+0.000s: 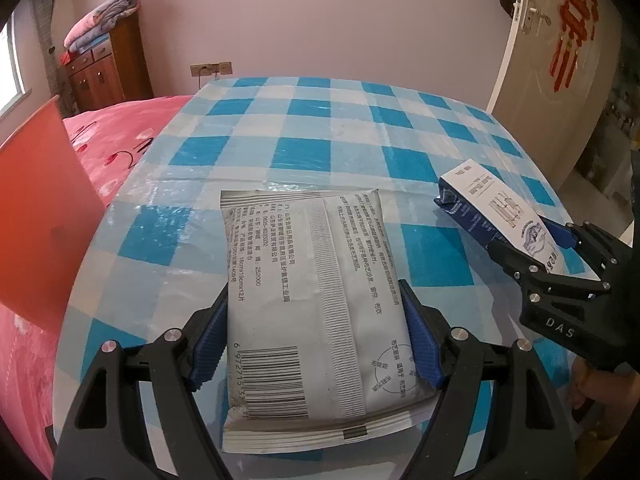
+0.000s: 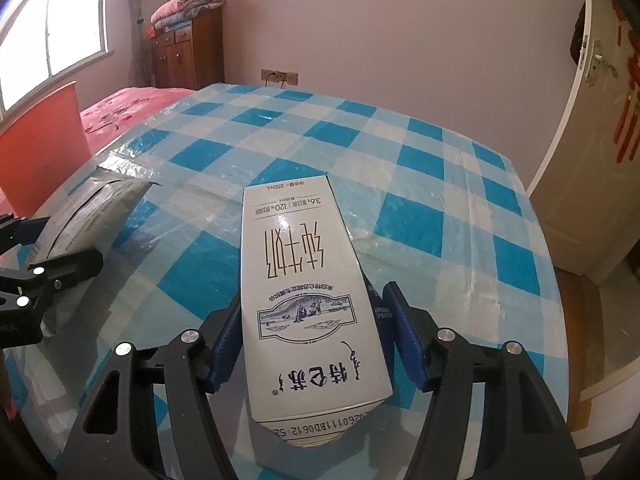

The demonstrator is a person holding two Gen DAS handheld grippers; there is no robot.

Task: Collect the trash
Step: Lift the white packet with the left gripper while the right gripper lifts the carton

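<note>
A silver wipes packet (image 1: 312,300), printed with text and a barcode, sits between the blue pads of my left gripper (image 1: 314,288), which is shut on both of its long sides just above the checked tablecloth. A white and blue milk carton (image 2: 304,280) lies lengthwise in my right gripper (image 2: 312,296), whose pads are shut on its sides. In the left wrist view the carton (image 1: 496,208) hangs tilted above the table in the right gripper (image 1: 532,240). The packet (image 2: 92,216) and left gripper (image 2: 52,240) show at the left edge of the right wrist view.
The table (image 1: 320,128) has a blue and white checked plastic cloth. A red bin (image 1: 40,208) stands at its left edge, beside a pink bed (image 1: 120,136). A wooden cabinet (image 2: 188,52) stands by the far wall and a door (image 2: 580,160) on the right.
</note>
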